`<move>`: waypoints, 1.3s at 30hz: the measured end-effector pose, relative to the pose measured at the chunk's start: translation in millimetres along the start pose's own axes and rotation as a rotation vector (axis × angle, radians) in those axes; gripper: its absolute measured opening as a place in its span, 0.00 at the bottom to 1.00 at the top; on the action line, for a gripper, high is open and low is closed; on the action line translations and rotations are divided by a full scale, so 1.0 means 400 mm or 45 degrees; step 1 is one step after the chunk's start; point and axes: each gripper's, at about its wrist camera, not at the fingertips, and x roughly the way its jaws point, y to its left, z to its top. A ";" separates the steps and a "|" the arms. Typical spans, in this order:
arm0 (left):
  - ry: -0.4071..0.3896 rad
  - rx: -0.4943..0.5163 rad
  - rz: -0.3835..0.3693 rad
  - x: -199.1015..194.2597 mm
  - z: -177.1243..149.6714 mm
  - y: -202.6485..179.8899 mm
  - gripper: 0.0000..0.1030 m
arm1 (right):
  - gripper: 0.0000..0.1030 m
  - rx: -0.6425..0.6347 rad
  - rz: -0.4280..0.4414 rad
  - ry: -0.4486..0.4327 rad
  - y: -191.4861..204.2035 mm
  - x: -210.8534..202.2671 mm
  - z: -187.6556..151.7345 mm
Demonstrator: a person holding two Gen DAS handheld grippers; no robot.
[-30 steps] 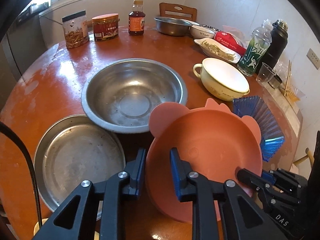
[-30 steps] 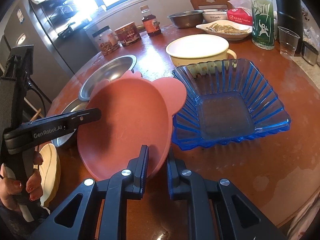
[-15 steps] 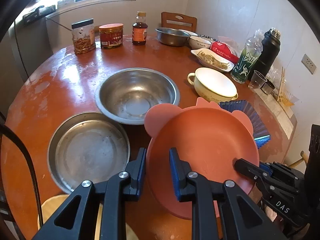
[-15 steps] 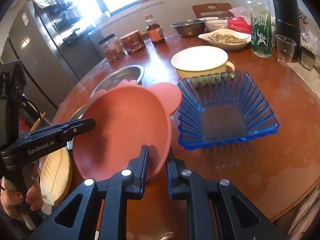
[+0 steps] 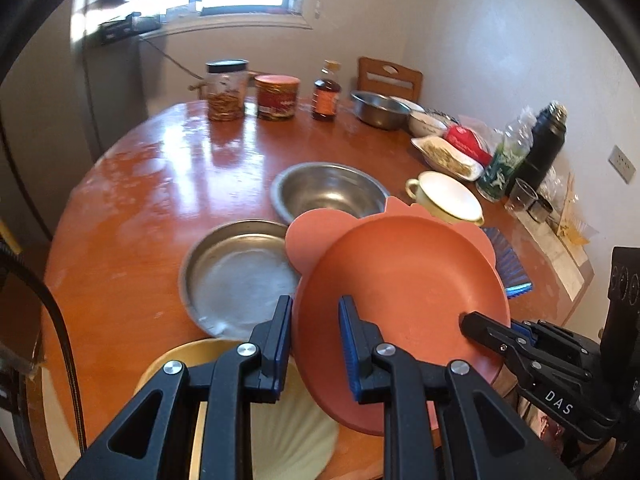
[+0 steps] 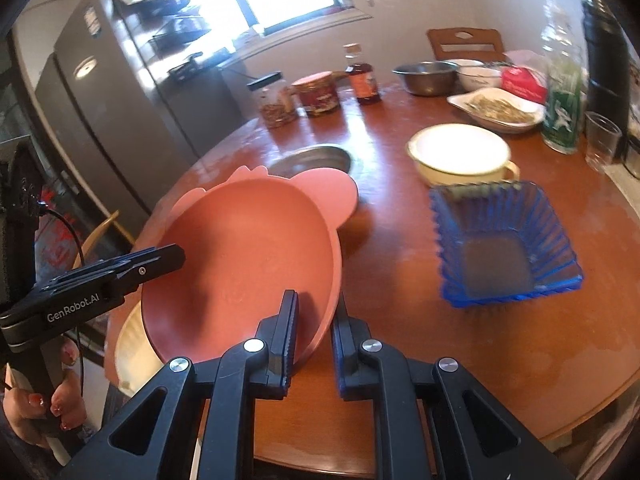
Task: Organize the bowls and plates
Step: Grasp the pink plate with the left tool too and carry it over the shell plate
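A salmon-pink plate with round ears is held in the air between both grippers. My left gripper is shut on its near rim, and my right gripper is shut on the opposite rim. Below it lies a cream shell-shaped plate at the table's near edge. A flat steel pan and a steel bowl sit on the wooden table. A blue glass square bowl and a cream enamel bowl stand to the right.
At the back stand two jars, a sauce bottle, a small steel bowl, a dish of food, a green bottle, a black flask and a glass cup. A fridge stands left.
Both grippers have lifted the pink plate up and drawn it back toward the near edge. It now hangs over the cream shell plate, and the table looks farther away.
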 end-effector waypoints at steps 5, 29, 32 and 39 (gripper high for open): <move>-0.027 -0.057 0.058 -0.056 -0.033 0.071 0.23 | 0.15 -0.085 0.054 0.002 0.087 0.011 0.003; 0.033 -0.226 0.183 -0.105 -0.172 0.249 0.23 | 0.15 -0.263 0.125 0.186 0.270 0.150 -0.052; 0.054 -0.231 0.180 -0.091 -0.177 0.254 0.23 | 0.15 -0.267 0.114 0.207 0.268 0.164 -0.060; 0.089 -0.249 0.171 -0.065 -0.188 0.264 0.23 | 0.16 -0.312 0.076 0.220 0.273 0.184 -0.072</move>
